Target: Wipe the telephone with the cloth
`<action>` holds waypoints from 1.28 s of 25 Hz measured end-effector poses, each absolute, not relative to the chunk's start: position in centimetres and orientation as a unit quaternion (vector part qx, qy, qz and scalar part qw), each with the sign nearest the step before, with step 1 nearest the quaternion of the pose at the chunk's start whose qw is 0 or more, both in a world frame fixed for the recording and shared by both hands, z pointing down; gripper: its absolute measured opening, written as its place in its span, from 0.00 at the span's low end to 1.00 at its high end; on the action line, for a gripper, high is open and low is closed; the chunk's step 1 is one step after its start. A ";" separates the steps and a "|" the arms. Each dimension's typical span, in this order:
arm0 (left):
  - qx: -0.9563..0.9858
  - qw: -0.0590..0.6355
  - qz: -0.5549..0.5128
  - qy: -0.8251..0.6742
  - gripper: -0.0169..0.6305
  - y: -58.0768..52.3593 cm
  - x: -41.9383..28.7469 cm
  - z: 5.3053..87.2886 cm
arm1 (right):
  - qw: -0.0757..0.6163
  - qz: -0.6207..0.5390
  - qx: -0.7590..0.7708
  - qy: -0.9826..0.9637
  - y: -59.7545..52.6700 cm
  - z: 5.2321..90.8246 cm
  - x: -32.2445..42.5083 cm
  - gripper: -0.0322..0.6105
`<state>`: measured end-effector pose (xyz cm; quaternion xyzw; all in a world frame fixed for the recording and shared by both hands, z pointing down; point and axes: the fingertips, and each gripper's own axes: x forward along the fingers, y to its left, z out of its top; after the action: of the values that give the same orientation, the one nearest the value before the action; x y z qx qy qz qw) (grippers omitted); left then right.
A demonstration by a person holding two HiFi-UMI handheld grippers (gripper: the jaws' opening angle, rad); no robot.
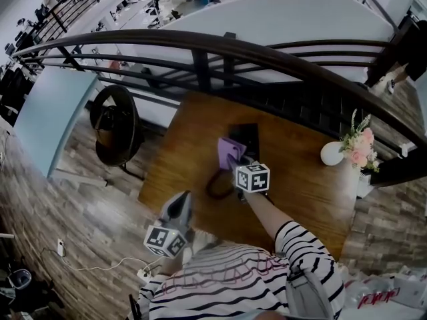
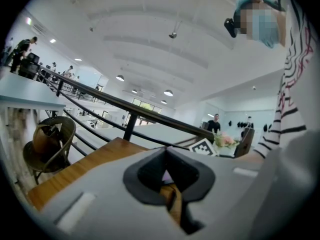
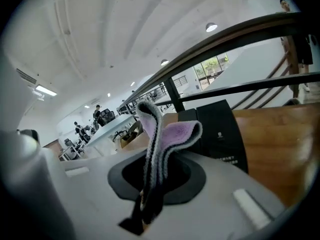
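A black telephone (image 1: 246,135) lies on the wooden table (image 1: 307,185), towards its far edge. My right gripper (image 1: 237,162) is shut on a purple cloth (image 1: 229,149), which hangs over the phone's near end. In the right gripper view the cloth (image 3: 170,134) stands up folded from the jaws of the right gripper (image 3: 152,184), with the telephone (image 3: 220,129) just beyond it. My left gripper (image 1: 180,202) hovers off the table's near-left edge, shut and holding nothing. In its own view the left gripper (image 2: 166,151) points across the table.
A white vase with pink flowers (image 1: 340,151) stands at the table's right side. A dark cord loop (image 1: 217,187) lies near the phone. A round chair (image 1: 115,125) sits left of the table, and a black railing (image 1: 200,52) runs behind it.
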<state>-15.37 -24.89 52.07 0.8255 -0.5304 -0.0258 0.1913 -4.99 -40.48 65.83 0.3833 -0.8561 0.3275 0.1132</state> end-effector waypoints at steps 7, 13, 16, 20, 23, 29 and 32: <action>0.827 0.193 -0.025 -0.527 0.03 -25.0 -14.8 52.2 | 0.146 0.318 0.424 -0.836 -41.4 67.8 -0.4 0.11; 0.839 0.194 -0.022 -0.507 0.03 -25.9 -13.1 52.2 | 0.156 0.315 0.467 -0.811 -42.7 68.5 4.5 0.11; 0.844 0.194 -0.020 -0.499 0.03 -26.4 -12.3 52.3 | 0.156 0.317 0.486 -0.800 -43.2 68.8 6.8 0.11; 0.848 0.194 -0.019 -0.492 0.03 -26.8 -11.6 52.3 | 0.157 0.319 0.504 -0.787 -43.4 69.1 9.3 0.11; 0.850 0.194 -0.020 -0.490 0.03 -26.9 -11.4 52.2 | 0.158 0.322 0.518 -0.777 -43.4 69.2 10.6 0.11; 0.850 0.194 -0.020 -0.490 0.03 -26.7 -11.8 52.3 | 0.128 0.330 0.529 -0.771 -42.3 68.2 11.1 0.11; 0.850 0.193 -0.020 -0.489 0.03 -26.6 -12.0 52.3 | 0.101 0.321 0.519 -0.786 -41.2 66.4 9.7 0.11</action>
<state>-11.96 -26.58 52.27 0.8504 -0.4891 -0.0198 0.1931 9.69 -41.23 66.38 0.5193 -0.7856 0.3210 0.1008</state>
